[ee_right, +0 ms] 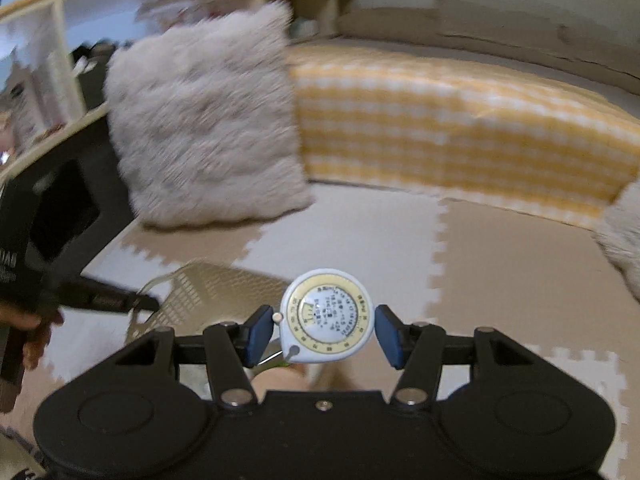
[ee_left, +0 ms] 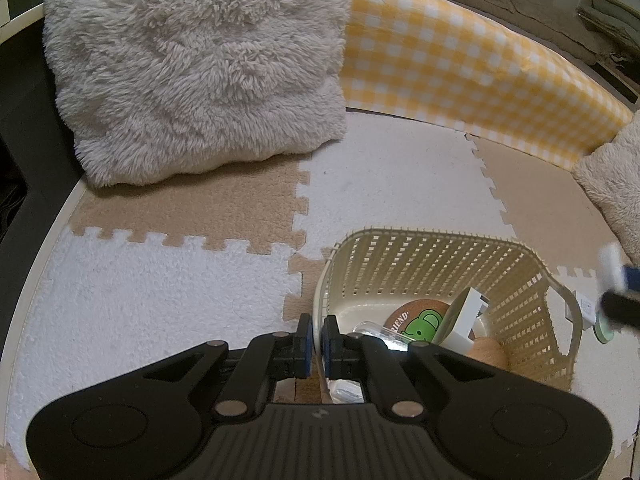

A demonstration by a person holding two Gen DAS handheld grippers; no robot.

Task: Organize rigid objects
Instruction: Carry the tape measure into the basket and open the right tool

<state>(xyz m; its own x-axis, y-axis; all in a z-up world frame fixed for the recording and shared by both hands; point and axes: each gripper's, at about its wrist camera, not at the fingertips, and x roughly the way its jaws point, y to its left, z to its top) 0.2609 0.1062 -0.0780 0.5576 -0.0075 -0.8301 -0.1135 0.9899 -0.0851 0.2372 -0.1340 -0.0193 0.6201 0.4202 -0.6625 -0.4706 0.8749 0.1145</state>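
A cream slatted plastic basket (ee_left: 532,280) stands on the foam mat and holds a cork coaster with a green bear (ee_left: 420,326), a white box (ee_left: 470,312) and a clear item. My left gripper (ee_left: 316,340) is shut on the basket's near-left rim. My right gripper (ee_right: 320,332) is shut on a round white tape measure with a yellow dial (ee_right: 326,316) and holds it above the mat, right of the basket (ee_right: 208,292). The right gripper's blurred fingers (ee_left: 616,284) show at the right edge of the left wrist view, beside the basket.
A fluffy grey cushion (ee_left: 200,68) leans at the back left against a yellow checked mattress edge (ee_left: 480,72). Another fluffy cushion (ee_left: 616,184) sits at the far right. Beige and white puzzle mats (ee_left: 160,288) cover the floor. A shelf unit (ee_right: 60,60) stands at the left.
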